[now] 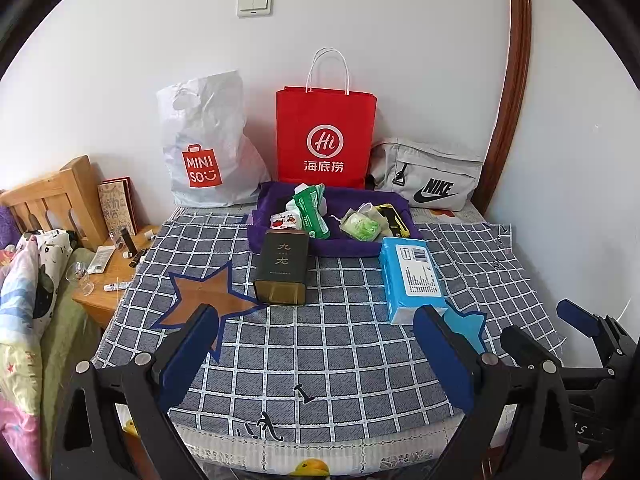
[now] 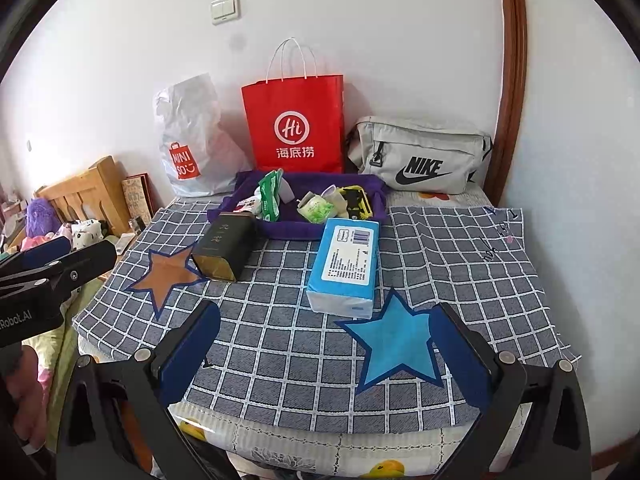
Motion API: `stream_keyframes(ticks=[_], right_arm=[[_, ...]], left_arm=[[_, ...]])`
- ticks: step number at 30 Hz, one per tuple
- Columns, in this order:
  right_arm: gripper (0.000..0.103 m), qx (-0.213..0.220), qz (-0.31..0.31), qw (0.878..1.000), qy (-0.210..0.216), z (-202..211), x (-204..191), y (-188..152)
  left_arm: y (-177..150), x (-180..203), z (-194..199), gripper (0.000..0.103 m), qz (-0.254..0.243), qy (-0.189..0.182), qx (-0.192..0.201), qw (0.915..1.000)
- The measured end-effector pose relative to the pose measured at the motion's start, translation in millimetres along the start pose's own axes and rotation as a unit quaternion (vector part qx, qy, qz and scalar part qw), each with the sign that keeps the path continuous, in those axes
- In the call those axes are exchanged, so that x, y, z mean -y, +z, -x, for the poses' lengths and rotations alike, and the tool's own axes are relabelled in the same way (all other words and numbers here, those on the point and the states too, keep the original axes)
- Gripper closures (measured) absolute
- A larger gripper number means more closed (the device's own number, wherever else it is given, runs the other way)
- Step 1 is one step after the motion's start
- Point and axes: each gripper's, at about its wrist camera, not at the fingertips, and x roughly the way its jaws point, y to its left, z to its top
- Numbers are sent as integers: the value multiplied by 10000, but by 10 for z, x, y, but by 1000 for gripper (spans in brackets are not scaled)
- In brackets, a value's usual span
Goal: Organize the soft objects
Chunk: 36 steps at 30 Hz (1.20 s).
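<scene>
A blue tissue pack (image 1: 412, 278) (image 2: 346, 266) lies on the checked cloth (image 1: 320, 340) (image 2: 304, 340) in front of a purple tray (image 1: 332, 246) (image 2: 292, 230). The tray holds a green wipes pack (image 1: 310, 210) (image 2: 270, 196), a pale green packet (image 1: 360, 226) (image 2: 318, 212) and a yellow-black item (image 1: 394, 218) (image 2: 356, 202). A dark tea tin (image 1: 282, 266) (image 2: 224, 248) lies by an orange star (image 1: 204, 294) (image 2: 166, 274). A blue star (image 2: 396, 340) is near the right gripper. My left gripper (image 1: 316, 354) and right gripper (image 2: 324, 354) are open and empty, hovering over the cloth's near edge.
A white Miniso bag (image 1: 204, 148) (image 2: 188, 148), a red paper bag (image 1: 324, 136) (image 2: 294, 124) and a grey Nike pouch (image 1: 428, 176) (image 2: 420, 156) stand against the back wall. A wooden bedside stand (image 1: 108, 272) with small items and a bed are at left.
</scene>
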Motion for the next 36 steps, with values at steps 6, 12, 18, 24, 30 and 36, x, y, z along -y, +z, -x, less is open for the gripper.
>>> stream_keyframes(ticks=[6, 12, 18, 24, 30, 36], right_arm=[[0, 23, -62, 10000, -21, 14, 10, 1], [0, 23, -79, 10000, -45, 19, 24, -5], [0, 24, -78, 10000, -48, 22, 23, -9], [0, 39, -66, 10000, -40, 33, 28, -12], [0, 68, -27, 10000, -29, 67, 7, -18], [0, 75, -30, 10000, -29, 73, 1, -16]], left_arm=[[-13, -19, 20, 4, 18, 4, -9, 10000], [-15, -17, 16, 4, 36, 8, -16, 10000], [-25, -2, 31, 4, 41, 9, -19, 10000], [-30, 8, 32, 4, 49, 20, -18, 10000], [-36, 20, 37, 4, 43, 25, -16, 10000], [-36, 25, 39, 4, 53, 31, -15, 10000]])
